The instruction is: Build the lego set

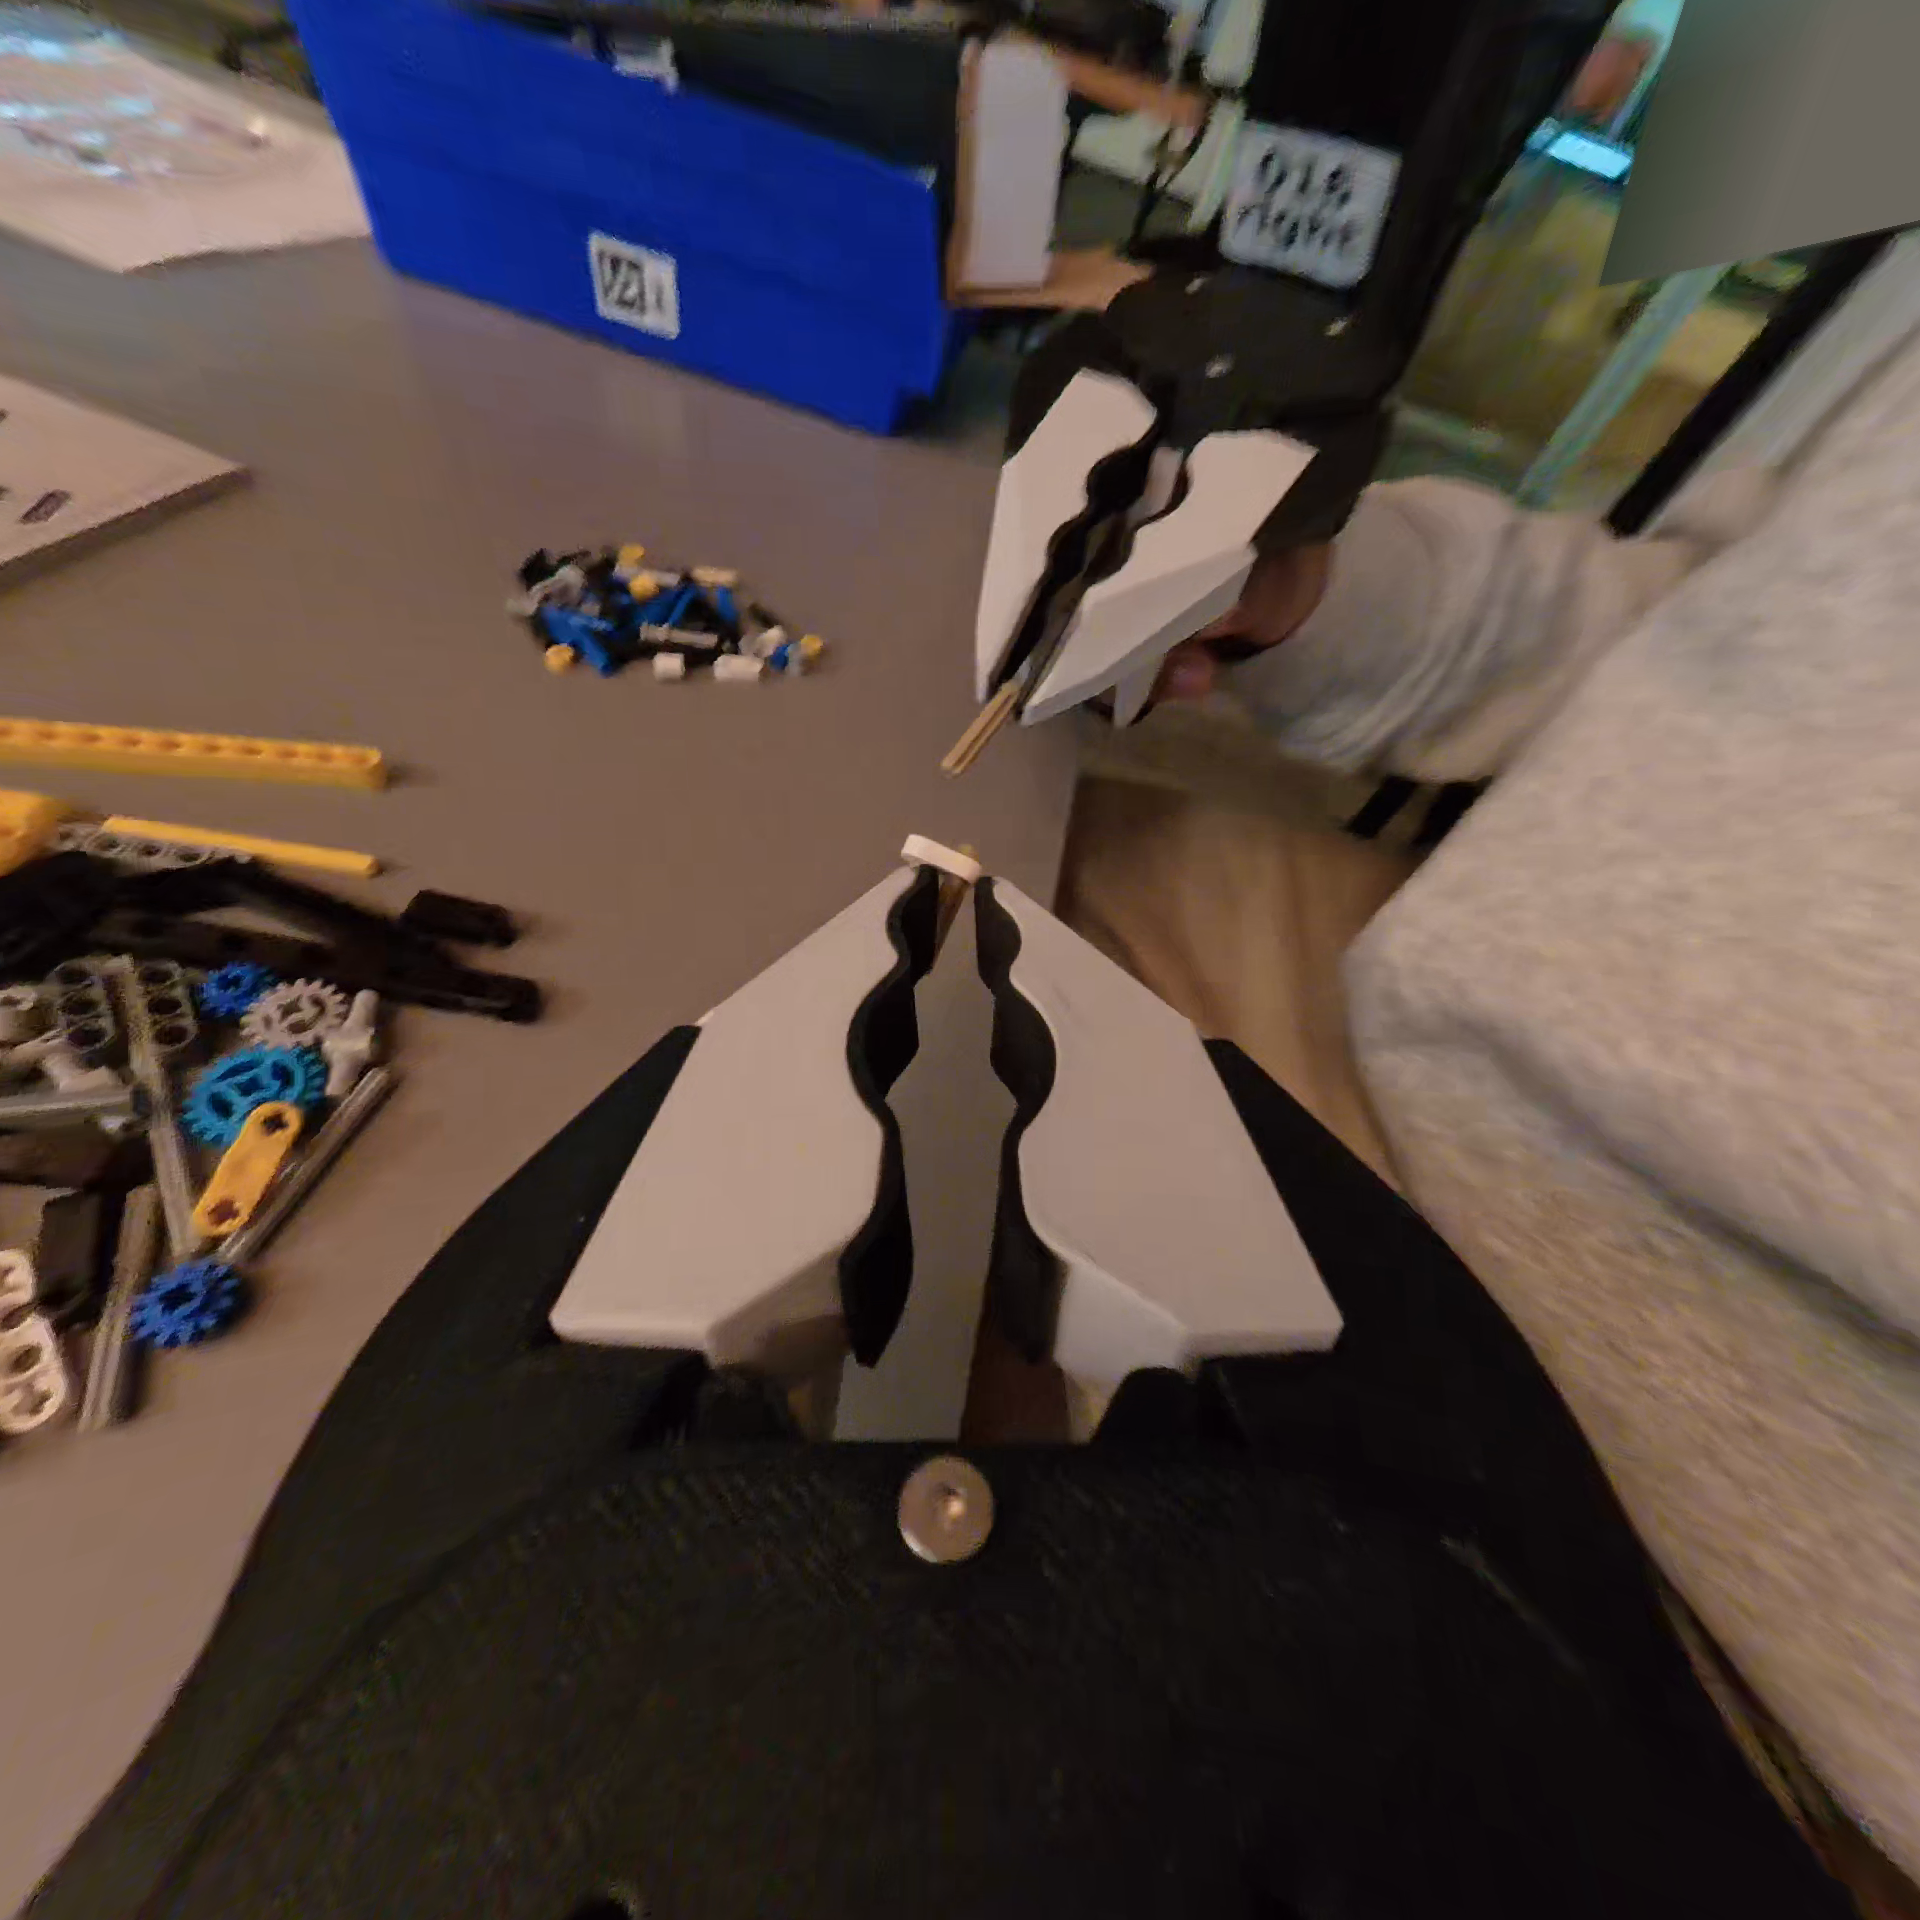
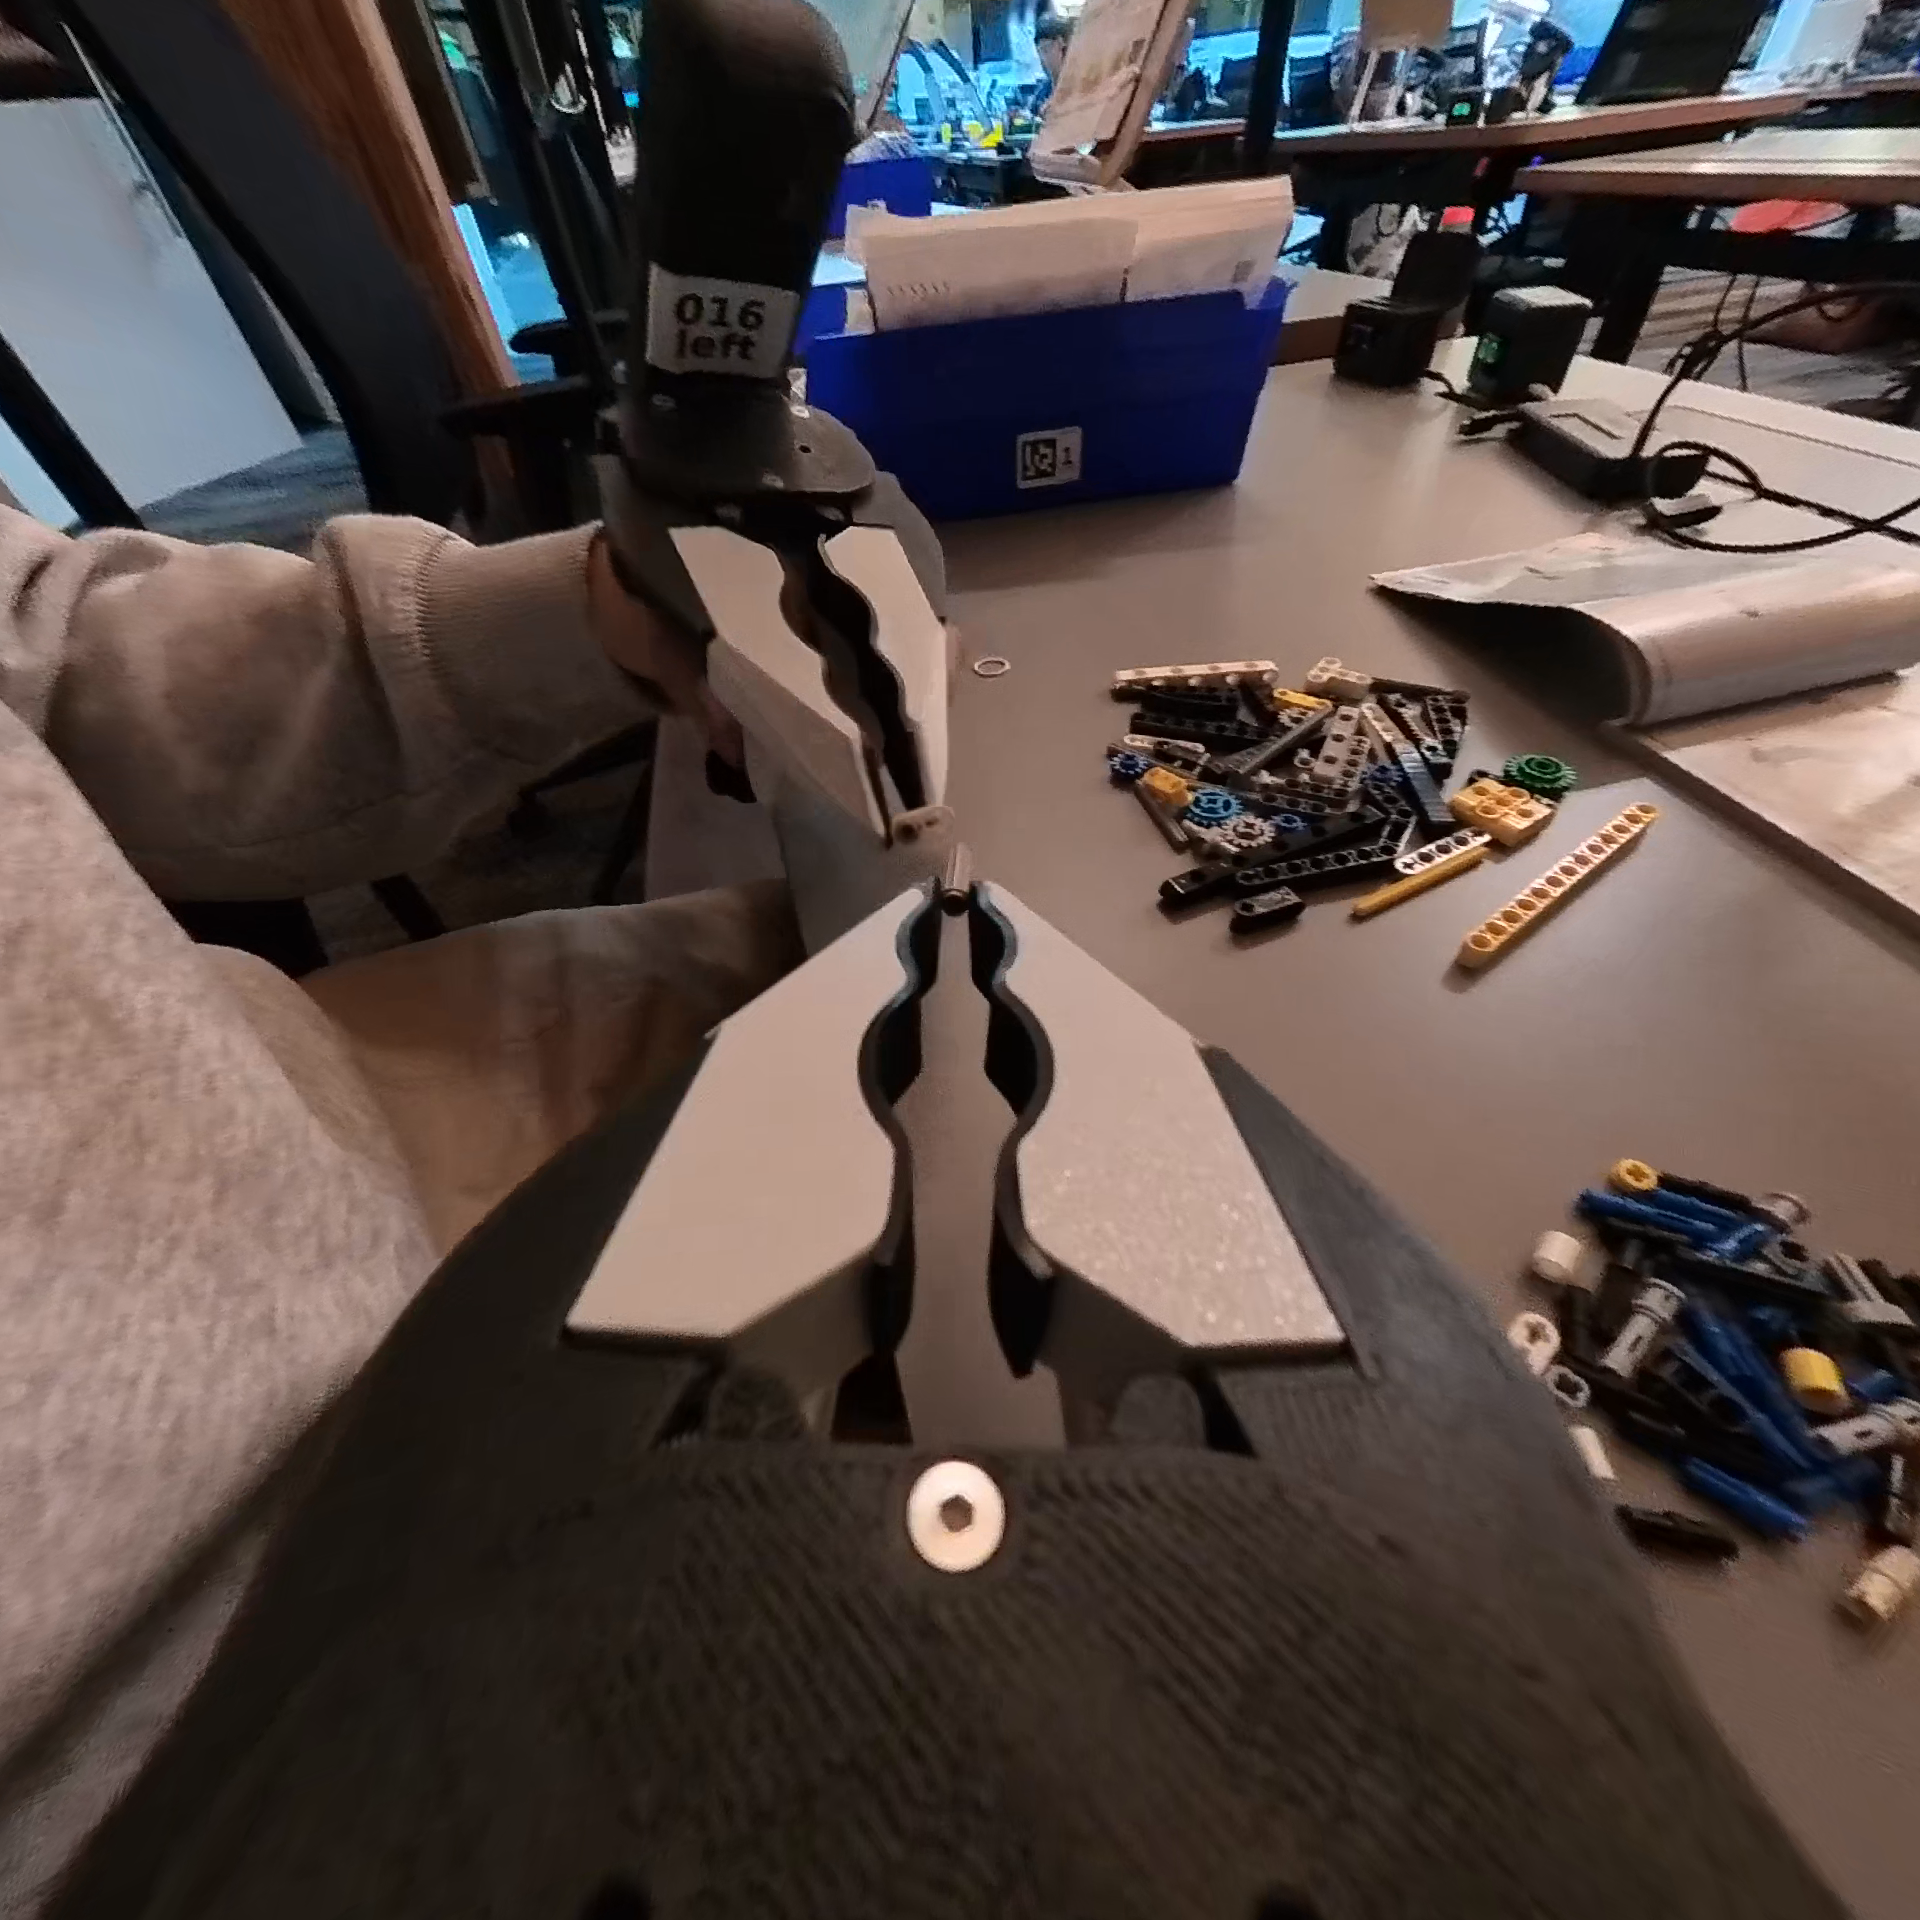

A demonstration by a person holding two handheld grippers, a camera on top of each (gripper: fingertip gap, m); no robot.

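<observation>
My left gripper (image 1: 940, 878) is shut on a small white connector piece (image 1: 940, 850) that sticks out past its tips. My right gripper (image 2: 954, 899) is shut on a thin axle (image 2: 954, 868) that points forward. In the left wrist view the right gripper (image 1: 1003, 707) comes from the upper right with the axle (image 1: 977, 738) aimed down at the white piece, a short gap apart. In the right wrist view the left gripper (image 2: 904, 821) holds the white piece (image 2: 920, 821) just above the axle tip. Both are at the table's near edge.
The grey table (image 2: 1351, 1091) holds a pile of beams and gears (image 2: 1320, 790), a long yellow beam (image 2: 1558, 883) and a pile of small blue and black pins (image 2: 1745, 1351). A blue bin (image 2: 1039, 395), an open booklet (image 2: 1714, 623) and cables (image 2: 1714, 488) lie farther back. My left and right fingertips are right by each other.
</observation>
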